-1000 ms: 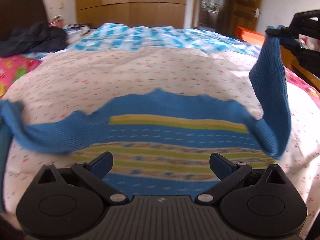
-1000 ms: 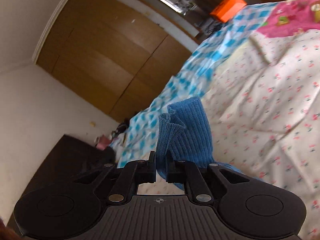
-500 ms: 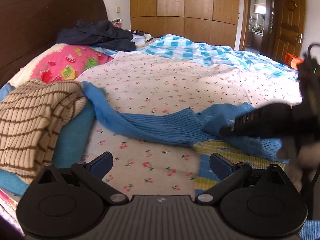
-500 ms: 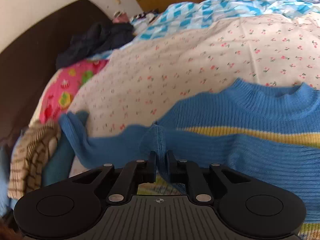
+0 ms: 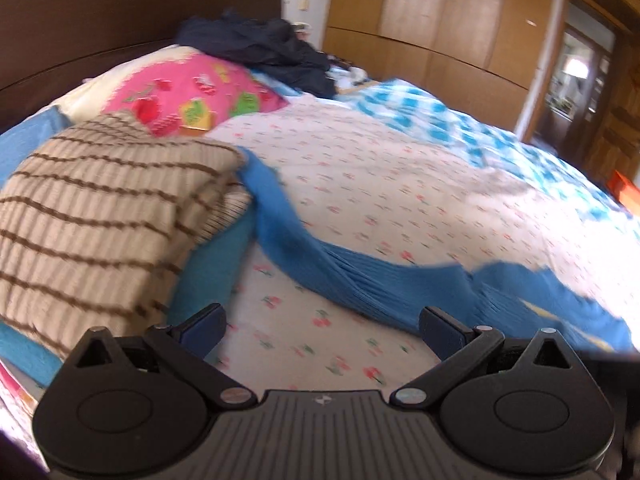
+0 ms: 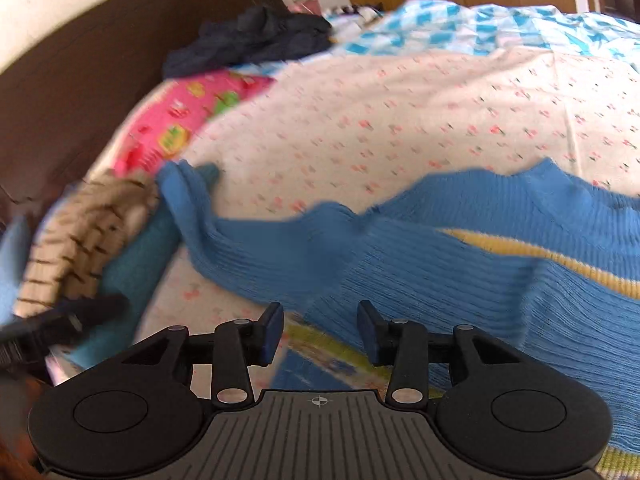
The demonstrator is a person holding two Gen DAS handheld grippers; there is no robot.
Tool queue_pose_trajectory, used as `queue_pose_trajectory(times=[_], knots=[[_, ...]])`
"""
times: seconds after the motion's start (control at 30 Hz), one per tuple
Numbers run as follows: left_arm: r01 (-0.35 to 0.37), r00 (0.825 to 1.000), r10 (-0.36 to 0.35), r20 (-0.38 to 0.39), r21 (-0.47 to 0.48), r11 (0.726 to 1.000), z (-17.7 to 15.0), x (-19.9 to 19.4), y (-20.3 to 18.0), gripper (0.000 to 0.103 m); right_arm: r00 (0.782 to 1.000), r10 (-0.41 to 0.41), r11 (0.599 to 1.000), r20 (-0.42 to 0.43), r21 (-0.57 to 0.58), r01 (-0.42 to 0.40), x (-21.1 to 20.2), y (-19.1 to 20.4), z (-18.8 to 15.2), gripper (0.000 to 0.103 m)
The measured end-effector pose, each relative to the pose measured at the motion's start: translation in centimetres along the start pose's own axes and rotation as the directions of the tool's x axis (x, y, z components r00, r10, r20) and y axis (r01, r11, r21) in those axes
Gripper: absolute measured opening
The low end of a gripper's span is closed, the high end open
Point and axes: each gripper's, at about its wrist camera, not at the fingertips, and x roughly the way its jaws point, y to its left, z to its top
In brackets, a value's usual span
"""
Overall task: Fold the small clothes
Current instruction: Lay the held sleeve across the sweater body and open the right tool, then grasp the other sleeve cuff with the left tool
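A small blue knit sweater (image 6: 500, 264) with yellow and patterned stripes lies flat on the flowered bedsheet (image 6: 400, 120). One sleeve lies folded across its body. The other sleeve (image 5: 288, 232) stretches out left to a stack of folded clothes. My right gripper (image 6: 320, 330) is open and empty just above the folded sleeve. My left gripper (image 5: 322, 326) is wide open and empty over the sheet, in front of the stretched sleeve. It shows blurred at the lower left of the right wrist view (image 6: 60, 324).
A folded beige sweater with brown stripes (image 5: 104, 216) lies on teal folded clothes (image 5: 216, 268) at the left. A pink pillow (image 5: 192, 100), dark clothes (image 5: 264, 48) and a dark headboard (image 5: 120, 20) lie behind. A blue checked blanket (image 5: 460, 120) covers the far side.
My right gripper carried the sleeve down across the sweater's body, opened and let it go. My left gripper swung left toward the other sleeve and stayed open.
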Motion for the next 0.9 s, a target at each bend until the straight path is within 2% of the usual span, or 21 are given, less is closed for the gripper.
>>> queue_pose_trajectory(times=[0.1, 0.23, 0.33, 0.4, 0.47, 0.5, 0.57, 0.6, 0.63, 0.67, 0.73, 0.8, 0.87, 0.9], knots=[[-0.003, 1.0, 0.004, 0.028, -0.031, 1.0, 1.2, 0.5, 0.7, 0.101, 1.0, -0.007, 1.0, 0.0, 0.002, 0.007, 0.2, -0.1, -0.3, 0.04], [-0.004, 0.999, 0.006, 0.046, -0.046, 0.999, 2.3, 2.1, -0.3, 0.1, 0.999, 0.016, 0.999, 0.037, 0.031, -0.017, -0.8, -0.3, -0.6, 0.041], [-0.032, 0.998, 0.034, 0.048, -0.041, 0.999, 3.2, 4.4, -1.3, 0.093, 0.998, 0.032, 0.998, 0.061, 0.053, -0.035, -1.9, -0.7, -1.1, 0.041], [-0.068, 0.997, 0.069, 0.019, -0.059, 0.996, 3.8, 6.4, -1.4, 0.084, 0.997, 0.041, 0.997, 0.073, 0.069, -0.046, -2.6, -1.1, -1.6, 0.041], [-0.087, 0.996, 0.085, -0.023, -0.105, 0.991, 4.1, 8.7, -0.9, 0.064, 0.995, 0.053, 0.994, 0.085, 0.089, -0.061, -3.3, -1.7, -2.0, 0.041], [-0.099, 0.994, 0.093, -0.051, -0.133, 0.986, 4.2, 9.8, -0.5, 0.058, 0.994, 0.06, 0.992, 0.093, 0.103, -0.069, -3.6, -2.1, -2.2, 0.041], [-0.123, 0.99, 0.107, -0.097, -0.176, 0.977, 4.3, 11.7, 0.2, 0.039, 0.992, 0.07, 0.988, 0.107, 0.128, -0.083, -4.1, -2.8, -2.5, 0.041], [-0.135, 0.987, 0.115, -0.11, -0.198, 0.971, 4.3, 12.3, 0.5, 0.034, 0.991, 0.073, 0.986, 0.113, 0.14, -0.088, -4.3, -3.2, -2.6, 0.041], [-0.135, 0.988, 0.114, -0.109, -0.218, 0.967, 4.3, 12.6, 0.7, 0.024, 0.99, 0.075, 0.984, 0.119, 0.152, -0.092, -4.5, -3.5, -2.8, 0.041], [-0.126, 0.989, 0.104, -0.103, -0.236, 0.963, 4.4, 12.7, 0.8, 0.015, 0.989, 0.075, 0.982, 0.124, 0.162, -0.095, -4.6, -3.9, -2.9, 0.041], [-0.109, 0.992, 0.089, -0.088, -0.252, 0.962, 4.7, 12.3, 0.5, 0.013, 0.988, 0.076, 0.978, 0.136, 0.185, -0.101, -5.0, -4.8, -3.2, 0.041], [-0.06, 0.997, 0.05, -0.053, -0.219, 0.974, 5.2, 11.1, -1.1, 0.012, 0.986, 0.074, 0.973, 0.149, 0.205, -0.104, -5.5, -5.6, -3.5, 0.041], [0.058, 0.998, -0.061, -0.019, -0.144, 0.988, 5.5, 9.3, -3.9, 0.012, 0.984, 0.066, 0.967, 0.163, 0.231, -0.103, -6.1, -6.4, -3.6, 0.041], [0.133, 0.991, -0.135, -0.013, -0.095, 0.986, 5.3, 8.3, -5.7, 0.012, 0.983, 0.057, 0.965, 0.173, 0.244, -0.099, -6.5, -6.9, -3.7, 0.041]])
